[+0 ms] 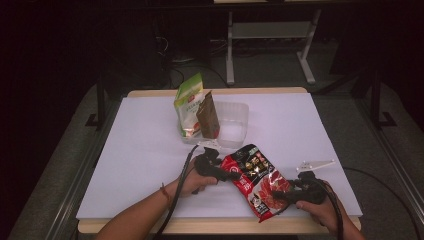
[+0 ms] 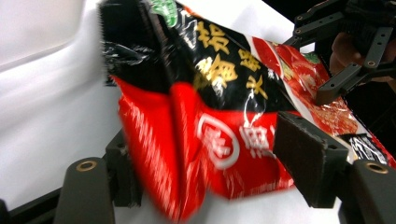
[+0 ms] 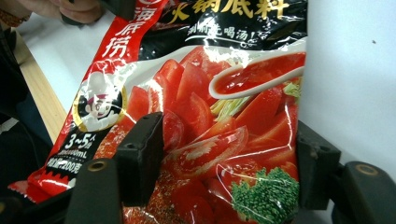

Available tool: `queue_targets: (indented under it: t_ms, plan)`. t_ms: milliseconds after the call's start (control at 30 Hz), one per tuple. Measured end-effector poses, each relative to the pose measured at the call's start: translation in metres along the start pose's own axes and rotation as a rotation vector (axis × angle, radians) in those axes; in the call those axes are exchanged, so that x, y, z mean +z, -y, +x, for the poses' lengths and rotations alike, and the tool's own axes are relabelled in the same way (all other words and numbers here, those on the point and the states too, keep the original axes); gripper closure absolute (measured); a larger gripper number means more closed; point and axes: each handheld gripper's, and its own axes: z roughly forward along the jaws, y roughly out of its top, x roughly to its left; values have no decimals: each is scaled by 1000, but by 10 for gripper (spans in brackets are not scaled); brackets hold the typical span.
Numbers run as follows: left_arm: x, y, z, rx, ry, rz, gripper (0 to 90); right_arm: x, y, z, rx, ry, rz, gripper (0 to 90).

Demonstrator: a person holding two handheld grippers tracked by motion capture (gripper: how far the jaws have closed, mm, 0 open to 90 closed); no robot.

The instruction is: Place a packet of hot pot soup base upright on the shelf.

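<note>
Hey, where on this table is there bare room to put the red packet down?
The white table is bare along its left side, left of the clear tray, and across the right part beyond it. The back middle is crowded by the tray with its green pouch and brown pouch; the front holds the red packet and both grippers.

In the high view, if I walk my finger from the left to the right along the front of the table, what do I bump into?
Left tongs → red and black soup packet → right tongs. The packet stretches between the two tongs, one at each end.
</note>
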Motion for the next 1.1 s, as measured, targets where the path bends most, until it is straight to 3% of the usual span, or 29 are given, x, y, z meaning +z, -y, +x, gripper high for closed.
queue_targets:
  t_ms: [100, 200, 267, 433, 800, 967, 1100]
  plan:
    - [1, -1, -1, -5, -29, -6, 391, 3, -1, 2, -2, -6, -9, 367]
    - [-4, -1, 3, -11, -60, -31, 582, 4, -1, 4, -13, -4, -7, 368]
    - [-8, -2, 4, 9, -91, -52, 713, 3, -1, 3, -8, -9, -9, 362]
    - [-13, -3, -1, 69, -113, -75, 829, 2, -2, 6, -32, -3, 0, 335]
    - [-42, -13, -6, 107, -120, -213, 861, -9, 1, 7, -105, -23, 29, 327]
    - [-59, -16, -6, 107, -138, -292, 865, -11, 2, 7, -121, -14, 55, 432]
    - [-66, -18, -10, 127, -127, -325, 864, -4, 1, 12, -150, 24, 67, 504]
